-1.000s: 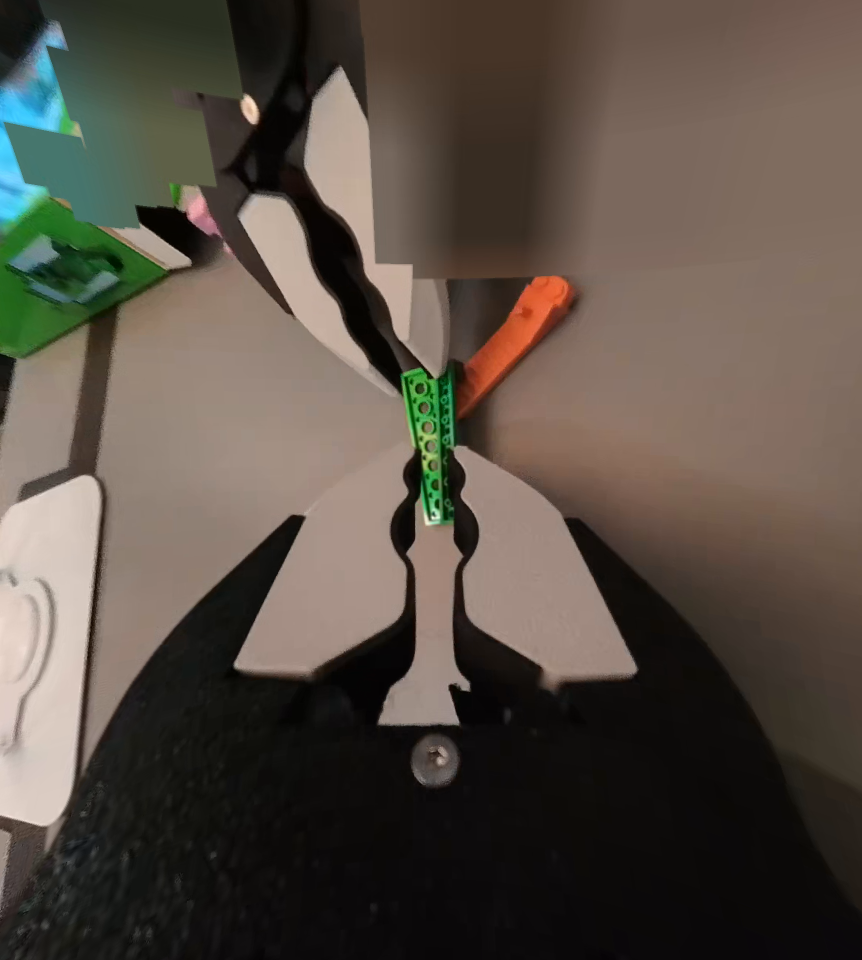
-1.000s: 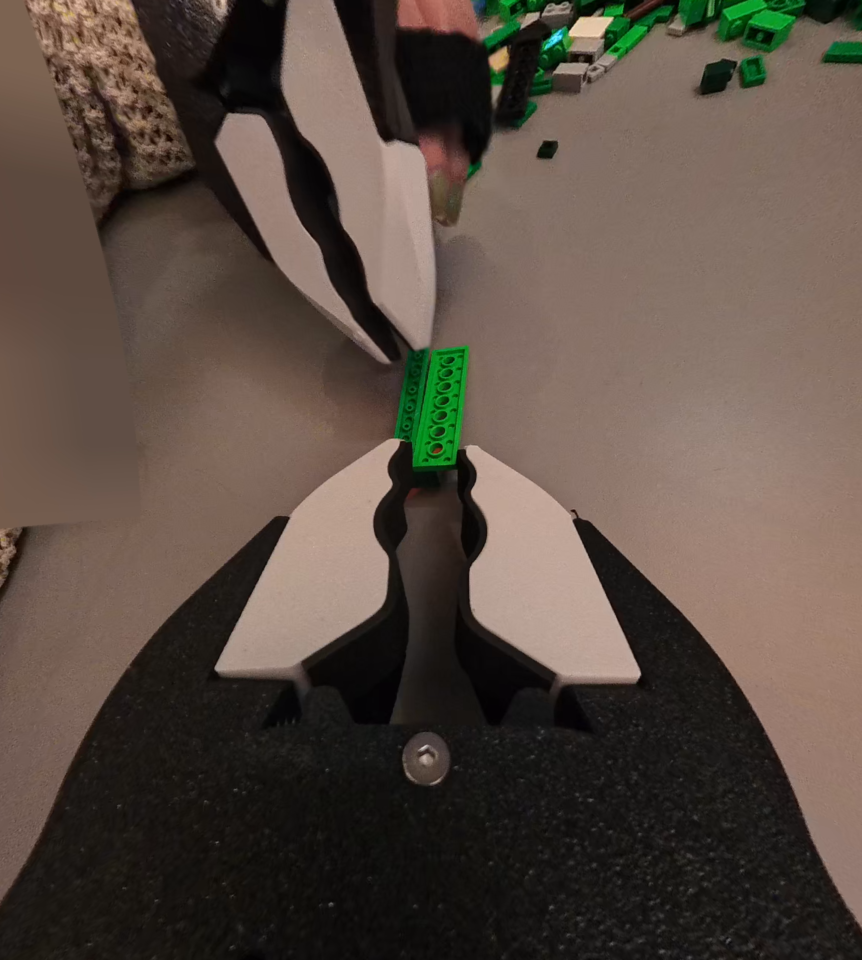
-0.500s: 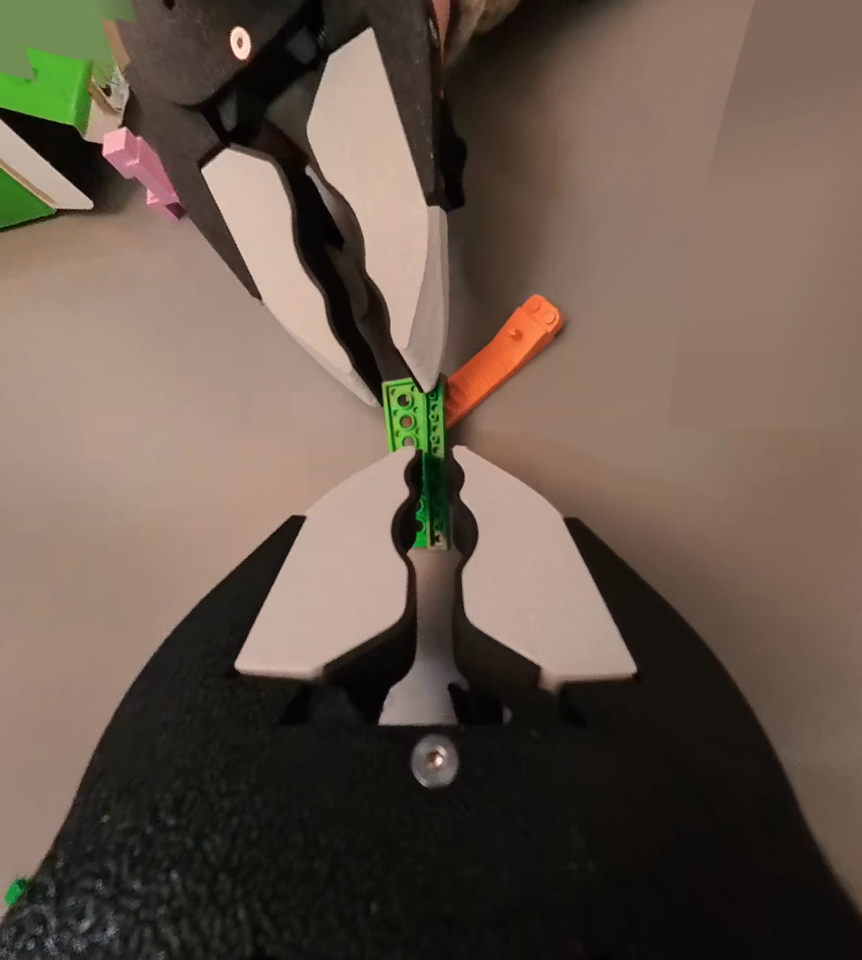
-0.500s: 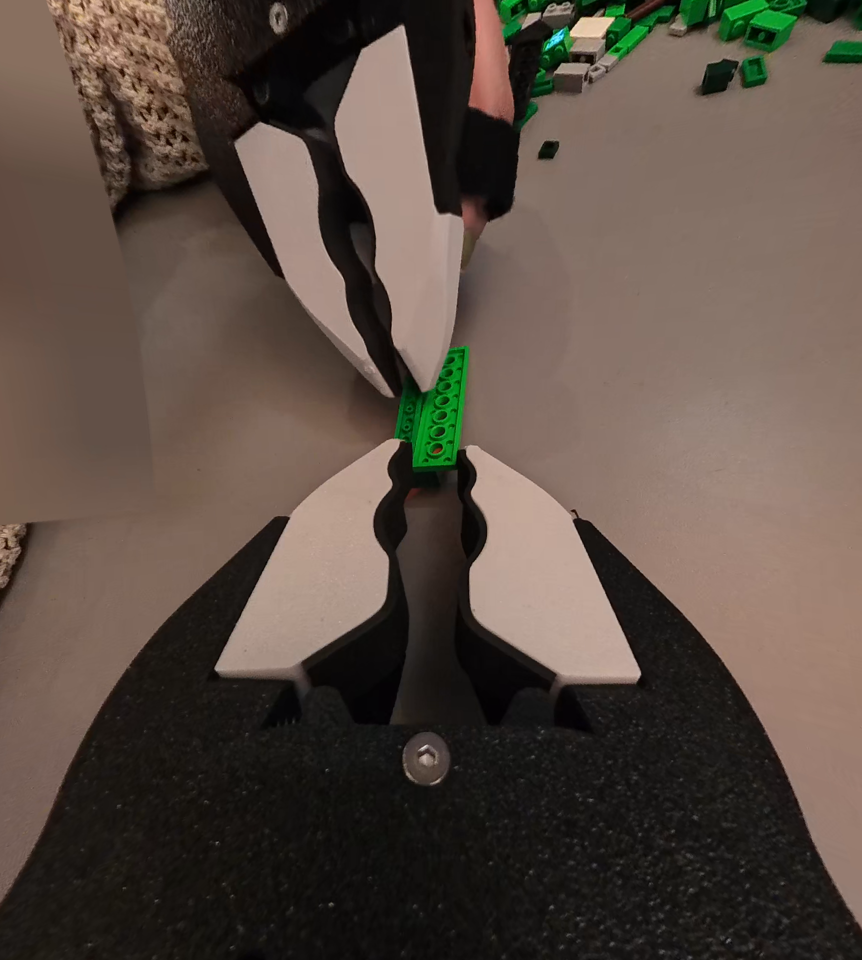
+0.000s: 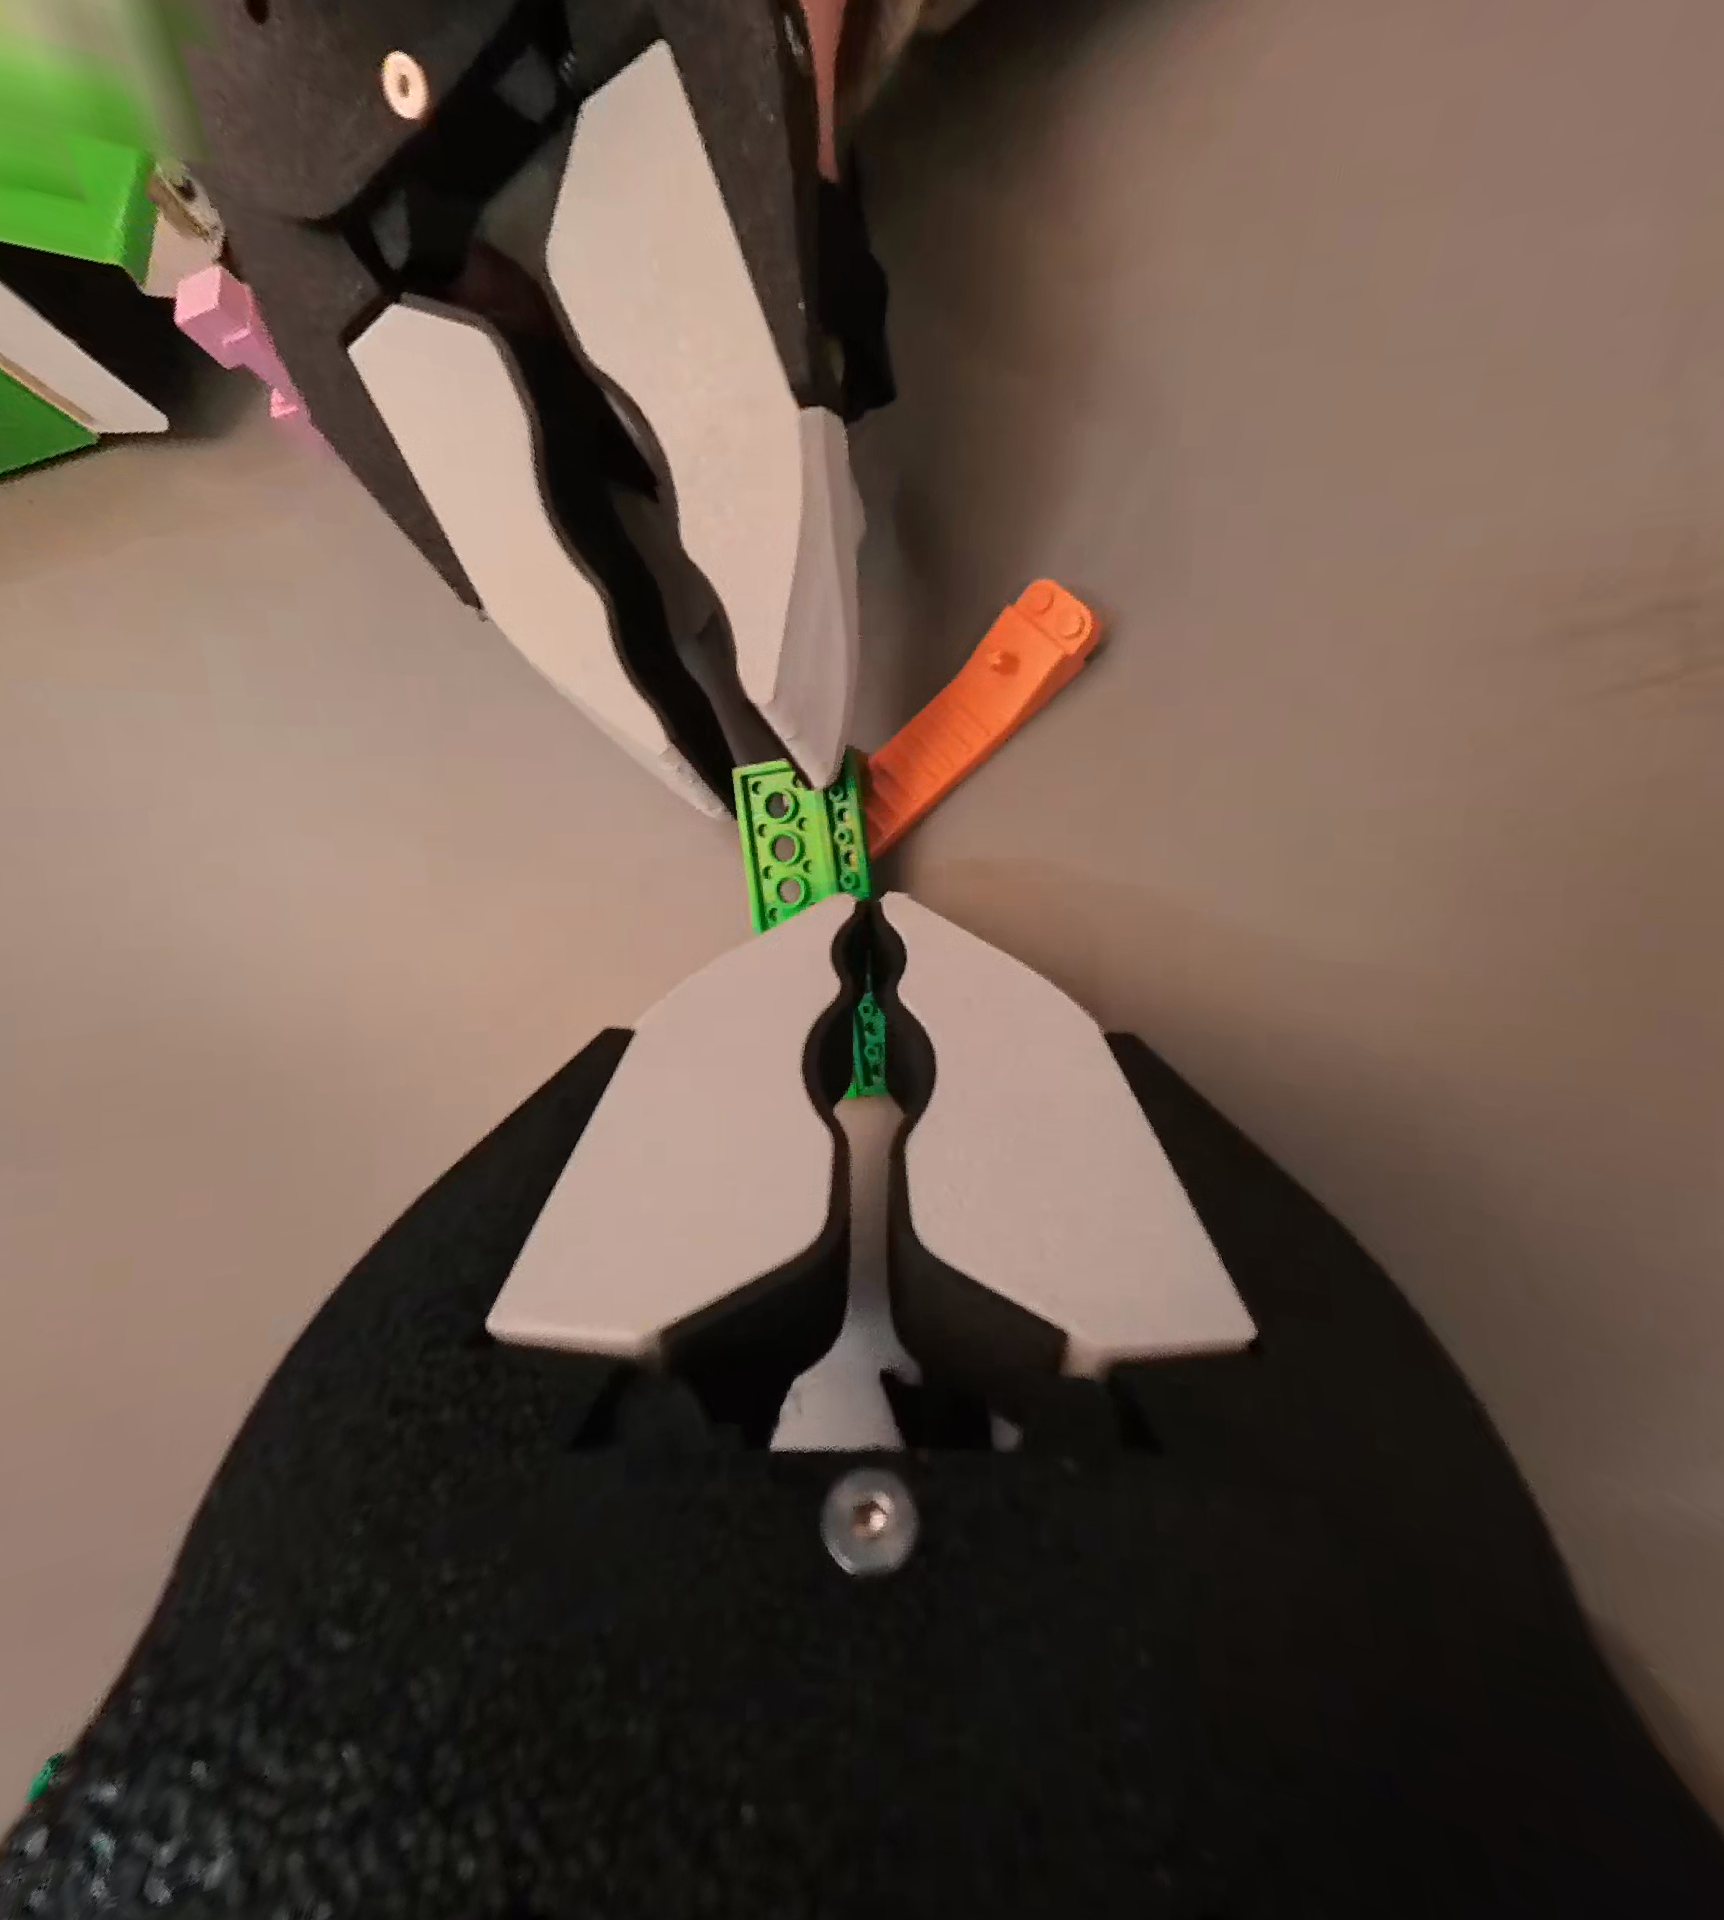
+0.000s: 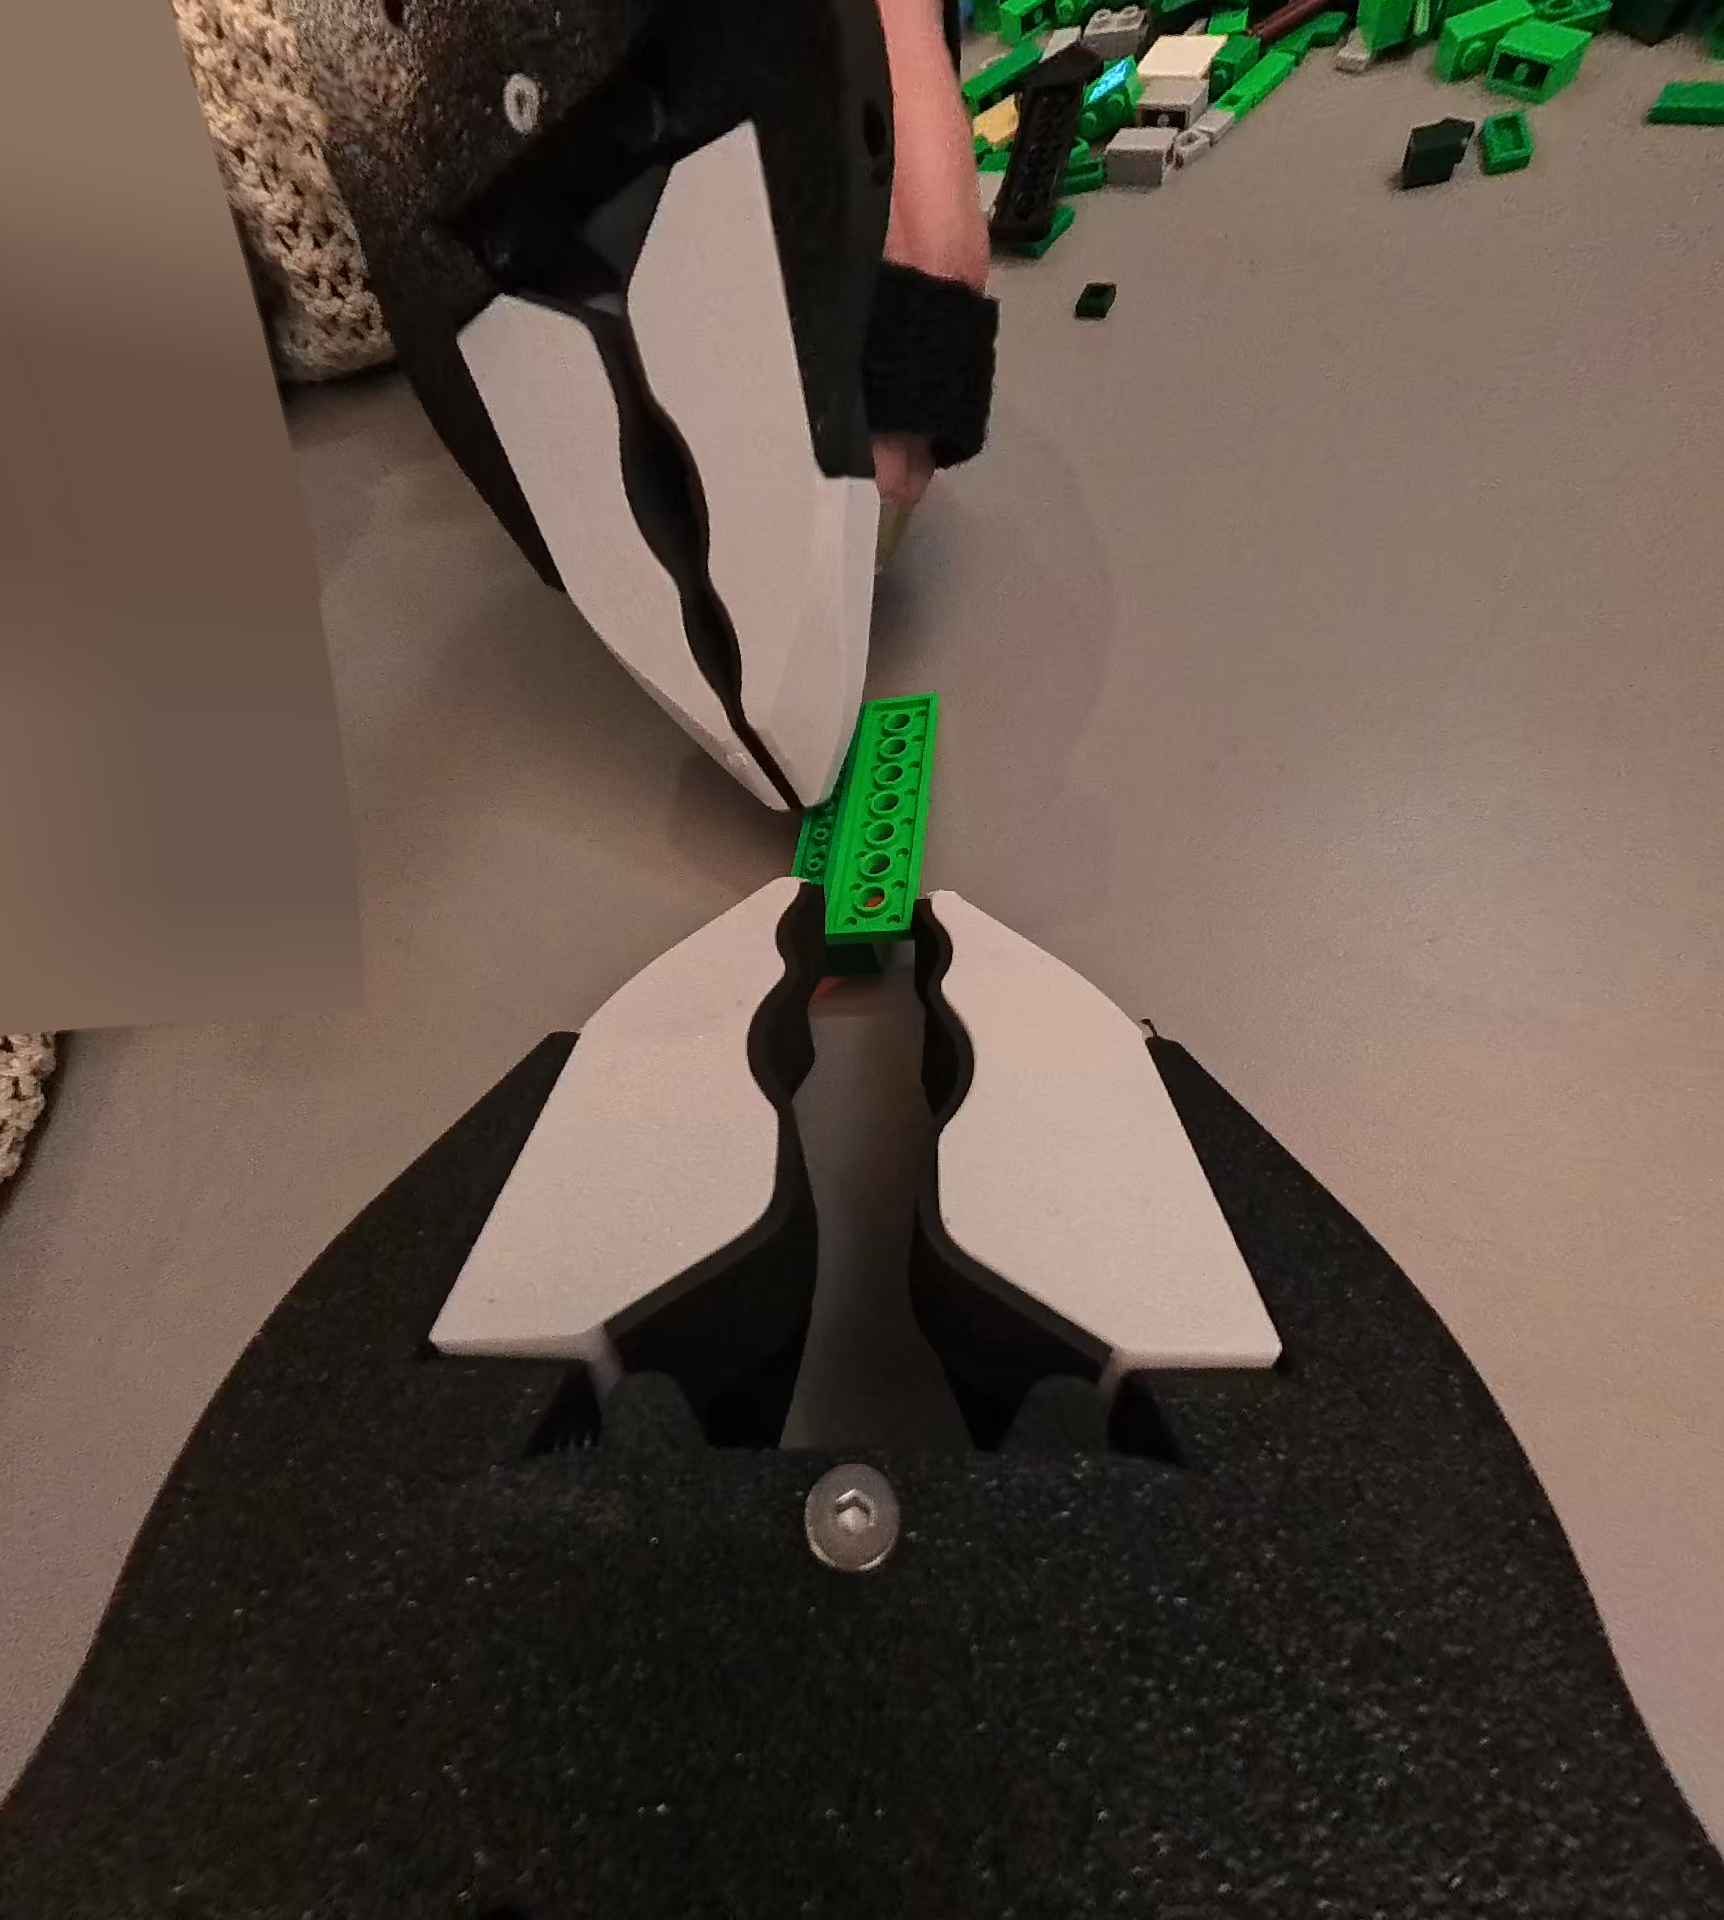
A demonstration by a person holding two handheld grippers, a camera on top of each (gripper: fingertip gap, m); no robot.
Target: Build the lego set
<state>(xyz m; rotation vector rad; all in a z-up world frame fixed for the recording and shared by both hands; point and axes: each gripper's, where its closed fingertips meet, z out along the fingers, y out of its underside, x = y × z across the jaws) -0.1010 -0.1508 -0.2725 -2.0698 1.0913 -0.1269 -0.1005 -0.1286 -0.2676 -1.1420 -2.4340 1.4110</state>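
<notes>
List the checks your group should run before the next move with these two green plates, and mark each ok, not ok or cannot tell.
1. Left tool shut on the thin green plate: ok.
2. Right tool shut on the wide green plate: ok, gripped at its near end.
3. Plates side by side and meeting along their length: ok.
4. Plates locked together: cannot tell, the join is hidden.
5. Plates clear of the orange lever: cannot tell, it lies on the table right behind them.
6. Loose bricks out of the way: ok, the pile lies far off.
</notes>
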